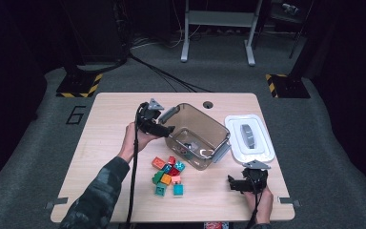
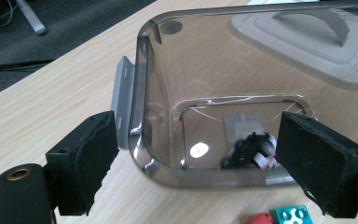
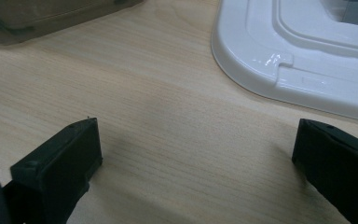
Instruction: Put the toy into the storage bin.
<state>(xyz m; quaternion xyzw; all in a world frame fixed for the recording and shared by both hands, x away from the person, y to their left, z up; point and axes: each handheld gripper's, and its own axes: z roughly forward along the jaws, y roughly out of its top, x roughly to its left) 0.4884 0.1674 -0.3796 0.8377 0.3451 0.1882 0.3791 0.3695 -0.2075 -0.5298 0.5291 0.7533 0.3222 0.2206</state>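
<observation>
A clear brownish bin with grey side latches stands mid-table. On its floor lie a few small pieces, among them a black and white one. My left gripper hovers at the bin's left rim, pointing into it. In the left gripper view its jaws stand open, with no pad touching the bin wall. Several coloured bricks lie heaped in front of the bin; a teal one and a red one show below the rim. My right gripper rests open over bare wood near the front right.
A white lid with a grey handle lies flat right of the bin, its corner just ahead of the right gripper. A round cable hole sits at the table's far edge. Cables trail from both grippers toward the front edge.
</observation>
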